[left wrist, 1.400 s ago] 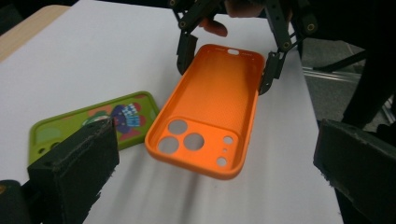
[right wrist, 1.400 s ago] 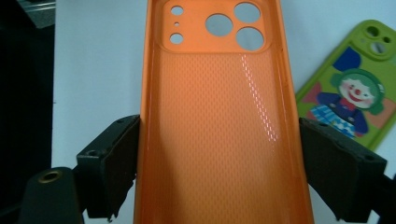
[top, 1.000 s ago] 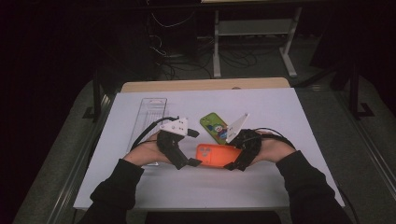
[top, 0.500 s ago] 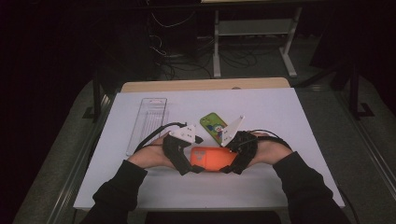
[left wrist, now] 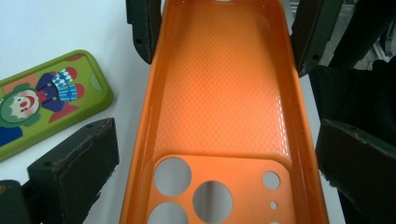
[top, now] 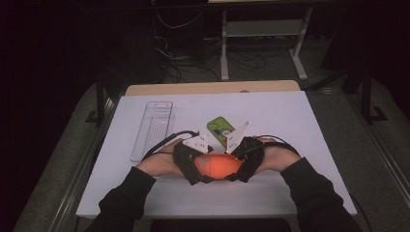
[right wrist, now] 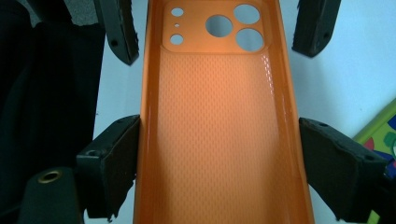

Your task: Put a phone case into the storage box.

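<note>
White board [top: 309, 125] covers the table, dark cable-strewn floor beyond it. At its near middle one glossy orange phone case [top: 220, 166] is held between two grippers, hollow side up, its inner floor dimpled like fine mesh, with round camera holes at one end. Right gripper [right wrist: 219, 165] clamps the plain end, both black pads against the side walls. Left gripper [left wrist: 217, 175] straddles the camera-hole end; its right pad meets the wall, its left pad stands just off it, so I cannot tell whether it grips. One green clown-printed case [top: 221, 129] lies at twelve o'clock, one clear ribbed tray [top: 153, 128] at ten.
</note>
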The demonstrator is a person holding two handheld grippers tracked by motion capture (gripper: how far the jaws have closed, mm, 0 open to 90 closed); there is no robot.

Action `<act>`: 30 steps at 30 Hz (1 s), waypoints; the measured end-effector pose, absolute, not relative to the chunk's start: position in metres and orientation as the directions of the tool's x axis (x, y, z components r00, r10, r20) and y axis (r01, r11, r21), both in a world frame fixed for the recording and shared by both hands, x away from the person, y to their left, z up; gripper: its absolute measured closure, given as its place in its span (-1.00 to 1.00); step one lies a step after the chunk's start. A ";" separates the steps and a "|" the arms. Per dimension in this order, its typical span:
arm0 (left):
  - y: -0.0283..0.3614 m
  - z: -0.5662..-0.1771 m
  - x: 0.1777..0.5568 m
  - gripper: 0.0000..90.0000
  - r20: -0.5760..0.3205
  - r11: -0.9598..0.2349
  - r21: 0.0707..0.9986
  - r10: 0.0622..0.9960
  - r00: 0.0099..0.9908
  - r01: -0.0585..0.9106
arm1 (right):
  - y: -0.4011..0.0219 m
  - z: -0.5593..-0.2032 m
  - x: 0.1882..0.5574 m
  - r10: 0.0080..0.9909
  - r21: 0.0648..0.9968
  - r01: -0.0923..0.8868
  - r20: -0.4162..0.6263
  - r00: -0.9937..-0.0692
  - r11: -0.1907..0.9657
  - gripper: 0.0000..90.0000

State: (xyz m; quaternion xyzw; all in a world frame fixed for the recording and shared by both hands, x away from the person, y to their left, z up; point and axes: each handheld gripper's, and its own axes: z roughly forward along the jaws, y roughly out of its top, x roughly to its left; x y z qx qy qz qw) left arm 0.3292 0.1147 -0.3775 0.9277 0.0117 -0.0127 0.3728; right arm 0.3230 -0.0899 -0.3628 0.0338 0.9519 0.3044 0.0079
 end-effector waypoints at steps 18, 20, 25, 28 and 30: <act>0.107 -0.383 0.327 -0.88 -0.045 -0.733 0.680 0.003 0.999 0.033 | -0.088 -0.361 0.323 0.042 0.603 0.019 -0.024 -0.999 0.798 -0.66; 0.108 -0.383 0.328 -0.83 -0.045 -0.726 0.687 0.006 0.999 0.035 | -0.088 -0.360 0.323 0.043 0.599 0.018 -0.027 -0.999 0.800 -0.66; 0.109 -0.383 0.328 -0.69 -0.049 -0.725 0.688 -0.005 0.999 0.030 | -0.089 -0.360 0.324 0.044 0.593 0.015 -0.034 -0.998 0.805 -0.66; 0.109 -0.383 0.328 -0.68 -0.058 -0.729 0.684 -0.008 0.998 0.034 | -0.089 -0.360 0.323 0.044 0.593 0.016 -0.033 -0.998 0.805 -0.66; 0.109 -0.383 0.328 -0.67 -0.064 -0.733 0.679 -0.009 0.998 0.037 | -0.089 -0.360 0.324 0.041 0.591 0.016 -0.030 -0.999 0.807 -0.67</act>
